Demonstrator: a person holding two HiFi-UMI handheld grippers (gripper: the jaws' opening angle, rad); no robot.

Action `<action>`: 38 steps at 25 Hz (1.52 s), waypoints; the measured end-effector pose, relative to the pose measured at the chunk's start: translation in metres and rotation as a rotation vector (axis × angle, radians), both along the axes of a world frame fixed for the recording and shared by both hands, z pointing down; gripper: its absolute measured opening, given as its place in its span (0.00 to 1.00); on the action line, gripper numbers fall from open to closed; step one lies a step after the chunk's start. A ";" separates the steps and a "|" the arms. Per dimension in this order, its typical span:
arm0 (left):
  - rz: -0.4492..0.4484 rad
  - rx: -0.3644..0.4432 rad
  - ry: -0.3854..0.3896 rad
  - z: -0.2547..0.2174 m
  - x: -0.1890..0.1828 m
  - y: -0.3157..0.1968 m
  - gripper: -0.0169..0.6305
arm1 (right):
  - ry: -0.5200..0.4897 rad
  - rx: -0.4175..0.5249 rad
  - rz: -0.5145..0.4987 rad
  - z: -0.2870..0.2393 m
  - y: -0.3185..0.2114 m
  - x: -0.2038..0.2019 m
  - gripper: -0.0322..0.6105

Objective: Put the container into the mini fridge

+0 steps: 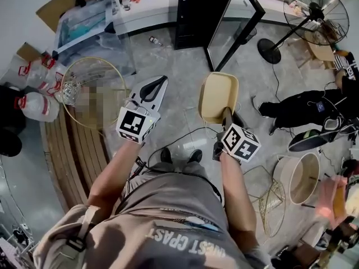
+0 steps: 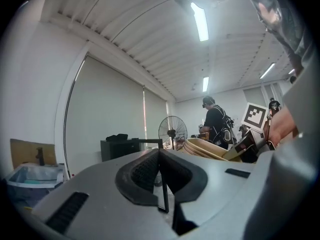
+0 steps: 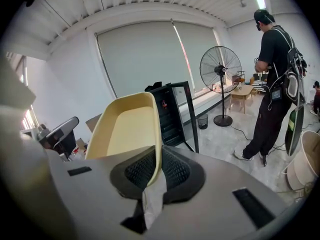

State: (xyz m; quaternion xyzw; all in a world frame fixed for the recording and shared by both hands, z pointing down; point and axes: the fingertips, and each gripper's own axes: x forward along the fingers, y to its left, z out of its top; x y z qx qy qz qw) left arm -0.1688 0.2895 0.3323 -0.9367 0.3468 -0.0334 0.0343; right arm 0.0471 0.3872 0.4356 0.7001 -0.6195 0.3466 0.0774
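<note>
My right gripper [image 1: 226, 112] is shut on the near rim of a beige, tray-like container [image 1: 219, 94] and holds it out over the floor. In the right gripper view the pads pinch the container's [image 3: 127, 129] side wall where my right gripper [image 3: 158, 168] closes on it. The black mini fridge [image 1: 196, 10] stands ahead with its glass door [image 1: 235, 27] swung open, and shows again beyond the container as the fridge [image 3: 172, 114]. Left of the container, my left gripper [image 1: 159, 84] is shut and empty. In its own view my left gripper [image 2: 160, 159] has both pads together.
A pedestal fan [image 1: 314, 10] stands right of the fridge. A person in black [image 1: 303, 108] is at the right, near a round tub [image 1: 303, 178]. At left are a wire basket [image 1: 92, 86], plastic jugs [image 1: 33, 94] and a wooden bench [image 1: 73, 156]. Cables cross the floor.
</note>
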 end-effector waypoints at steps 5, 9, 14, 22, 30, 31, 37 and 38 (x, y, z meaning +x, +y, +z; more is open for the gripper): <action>-0.007 -0.008 0.007 0.008 0.001 -0.015 0.05 | -0.012 -0.004 0.016 0.004 -0.014 -0.006 0.12; -0.027 -0.006 0.007 0.010 0.007 -0.026 0.05 | -0.026 -0.002 0.007 0.006 -0.026 -0.008 0.13; -0.041 -0.014 -0.002 0.014 0.021 -0.043 0.05 | -0.045 -0.002 -0.007 0.010 -0.049 0.003 0.13; -0.088 -0.019 -0.046 0.024 0.043 -0.082 0.05 | -0.086 -0.006 -0.029 0.026 -0.096 0.037 0.13; -0.154 -0.015 -0.080 0.024 0.082 -0.126 0.05 | -0.113 -0.017 -0.089 0.042 -0.153 0.079 0.12; -0.162 -0.014 -0.083 0.024 0.086 -0.131 0.05 | -0.115 -0.017 -0.098 0.044 -0.160 0.084 0.13; -0.214 -0.006 -0.108 0.023 0.108 -0.154 0.05 | -0.125 -0.017 -0.148 0.051 -0.196 0.108 0.12; -0.221 -0.004 -0.112 0.023 0.111 -0.156 0.05 | -0.126 -0.016 -0.152 0.052 -0.200 0.111 0.12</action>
